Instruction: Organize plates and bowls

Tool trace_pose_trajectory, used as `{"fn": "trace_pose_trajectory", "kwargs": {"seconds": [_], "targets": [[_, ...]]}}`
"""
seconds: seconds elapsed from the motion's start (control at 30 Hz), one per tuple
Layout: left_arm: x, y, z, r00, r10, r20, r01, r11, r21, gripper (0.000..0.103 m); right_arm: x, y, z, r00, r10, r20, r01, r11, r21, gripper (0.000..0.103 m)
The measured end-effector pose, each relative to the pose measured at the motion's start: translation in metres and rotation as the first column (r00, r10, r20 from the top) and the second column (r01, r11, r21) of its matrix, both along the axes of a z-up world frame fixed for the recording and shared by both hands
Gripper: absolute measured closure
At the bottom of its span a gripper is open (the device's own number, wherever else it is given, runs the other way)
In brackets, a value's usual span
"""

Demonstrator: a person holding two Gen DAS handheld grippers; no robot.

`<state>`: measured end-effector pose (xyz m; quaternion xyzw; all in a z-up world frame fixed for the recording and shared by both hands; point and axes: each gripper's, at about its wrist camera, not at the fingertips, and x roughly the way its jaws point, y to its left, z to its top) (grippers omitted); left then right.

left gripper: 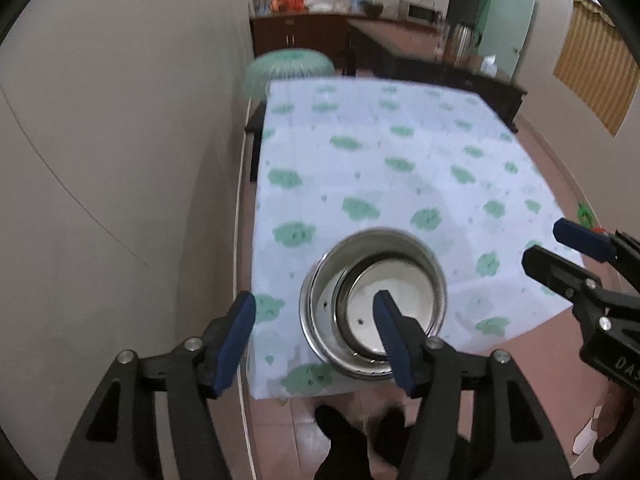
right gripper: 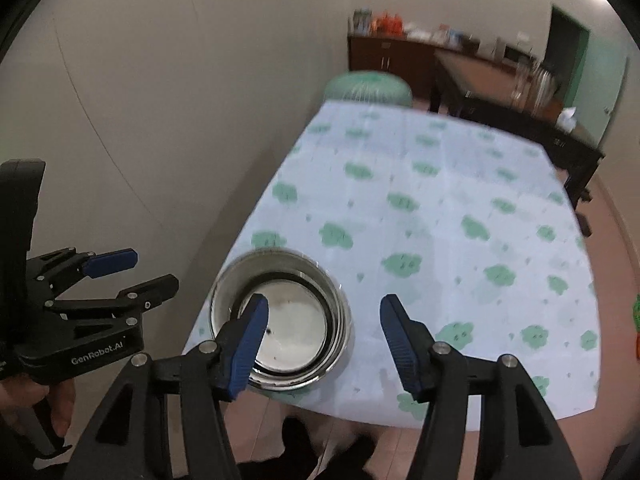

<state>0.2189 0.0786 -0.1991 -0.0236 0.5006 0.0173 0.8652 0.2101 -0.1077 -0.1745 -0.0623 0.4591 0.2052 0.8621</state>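
At the bottom of the left wrist view, the left hand-held gripper [left gripper: 316, 334] stands released, its two blue-padded fingers spread wide with nothing between them; one pad shows over the bowls only because the camera looks down past it. The right hand-held gripper [right gripper: 324, 334] fills the bottom of its own view the same way, jaws parted and holding nothing, and it also shows at the right edge of the left view [left gripper: 560, 248]. Both point steeply down at the near end of the worktop. In the lower left of the right wrist view a hand [right gripper: 36, 396] is wrapped round the grip of the left unit. Below the worktop edge, at bottom centre, two dark feet [left gripper: 360, 436] stand on the tiled floor.

Just beyond the fingers, near the front edge of the worktop [left gripper: 400, 152], sits one steel bowl [left gripper: 373, 304] with a second, smaller bowl with a white inside [left gripper: 394, 300] nested in it, off-centre. Two bowls can be counted; no plate can be made out. The worktop carries a pale cloth printed with green cloud shapes.

Farther off, in the upper middle of the frame, one green mesh food cover [left gripper: 289, 69] stands past the far end, then a dark sideboard [left gripper: 298, 32] with blurred clutter, and a long dark table [left gripper: 404, 42] to the upper right.
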Motion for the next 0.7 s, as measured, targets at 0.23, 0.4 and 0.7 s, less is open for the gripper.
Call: {"fn": "trace_pose_trajectory", "kwargs": {"seconds": [0.23,0.4,0.7], "targets": [[-0.028,-0.010,0.061,0.983,-0.013,0.184,0.011,1.000,0.013,0.027,-0.034,-0.011,0.058,0.984,-0.037,0.177,0.032,0.999,0.033,0.042],[-0.060,-0.018,0.092,0.962,-0.033,0.273,0.021,0.999,0.050,0.021,-0.071,-0.030,0.095,0.946,-0.095,0.311,0.072,0.994,0.083,0.041],[-0.124,-0.038,0.135,0.917,-0.120,0.380,0.109,0.993,0.052,0.007,-0.134,-0.052,0.120,0.909,-0.192,0.369,0.157,0.980,0.123,0.036]]}}
